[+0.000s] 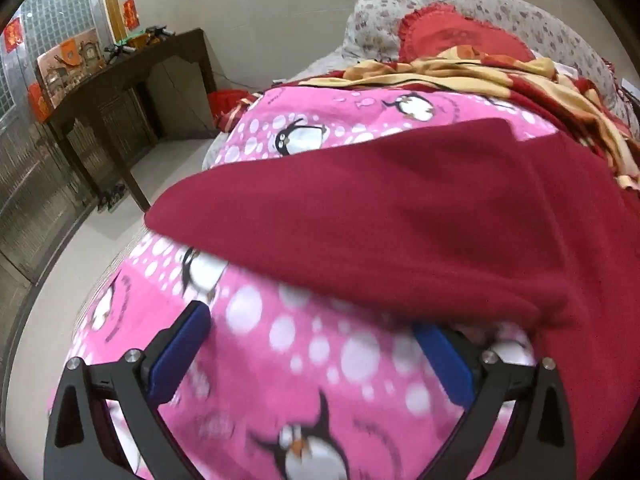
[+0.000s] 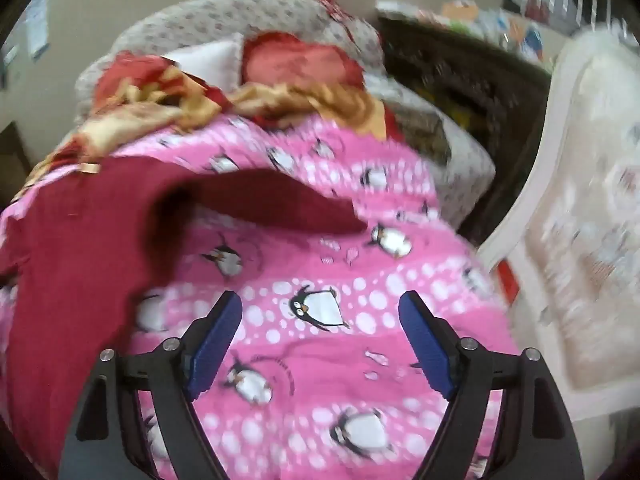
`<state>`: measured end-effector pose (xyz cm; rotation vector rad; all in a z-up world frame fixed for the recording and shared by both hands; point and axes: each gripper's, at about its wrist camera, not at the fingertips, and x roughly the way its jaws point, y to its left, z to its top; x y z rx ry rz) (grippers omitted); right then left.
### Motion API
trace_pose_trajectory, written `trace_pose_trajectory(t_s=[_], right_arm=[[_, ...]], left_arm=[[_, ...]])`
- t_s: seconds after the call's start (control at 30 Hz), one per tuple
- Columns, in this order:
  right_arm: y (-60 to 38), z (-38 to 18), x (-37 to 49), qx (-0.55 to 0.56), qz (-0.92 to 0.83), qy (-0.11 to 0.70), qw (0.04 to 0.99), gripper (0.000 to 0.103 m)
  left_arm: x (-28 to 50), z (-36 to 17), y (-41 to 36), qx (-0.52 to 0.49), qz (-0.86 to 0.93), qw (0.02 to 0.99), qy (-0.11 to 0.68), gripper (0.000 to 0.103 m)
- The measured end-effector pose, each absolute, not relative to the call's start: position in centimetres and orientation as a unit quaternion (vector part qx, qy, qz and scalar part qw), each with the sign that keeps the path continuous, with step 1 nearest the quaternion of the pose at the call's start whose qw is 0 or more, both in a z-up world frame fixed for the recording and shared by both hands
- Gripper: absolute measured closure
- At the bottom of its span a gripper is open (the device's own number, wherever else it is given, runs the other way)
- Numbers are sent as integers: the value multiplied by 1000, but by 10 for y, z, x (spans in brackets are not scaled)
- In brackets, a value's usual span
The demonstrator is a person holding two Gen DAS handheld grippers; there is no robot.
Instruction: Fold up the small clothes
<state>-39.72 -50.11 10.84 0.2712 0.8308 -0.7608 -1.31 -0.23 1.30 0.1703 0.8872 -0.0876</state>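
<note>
A dark red garment [image 1: 400, 216] lies spread on a pink penguin-print blanket [image 1: 280, 360]. In the left wrist view one long sleeve stretches toward the left edge of the bed. My left gripper [image 1: 312, 332] is open just in front of the sleeve's near hem, and its right blue pad [image 1: 444, 360] sits partly under the cloth edge. In the right wrist view the same garment [image 2: 80, 248] fills the left side, with its other sleeve [image 2: 280, 208] reaching right. My right gripper [image 2: 322, 308] hangs open over bare blanket [image 2: 340, 264], to the right of the garment.
A red and gold quilt [image 1: 500, 72] and a red frilled pillow [image 1: 460, 36] are bunched at the head of the bed. A dark wooden table [image 1: 120, 92] stands left by a metal door. A white padded piece of furniture [image 2: 580, 220] stands to the right of the bed.
</note>
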Motion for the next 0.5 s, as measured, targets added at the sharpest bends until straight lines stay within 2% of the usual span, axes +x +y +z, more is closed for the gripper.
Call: trace_pose_trajectory(t_s=[0.2,0.33,0.5], right_arm=[[-456,206,-409,114,-283,363,880,7],[-431,248,-404,113,-223,337,908,7],[-388,240,-363,69,-204,329,920,7]], left_arm=[[-65,67,-8,72,-95,912,392,0],[-95,98,-21,66,-142,913,377,0],[-124,112,-42,69,-171,911,369,0]])
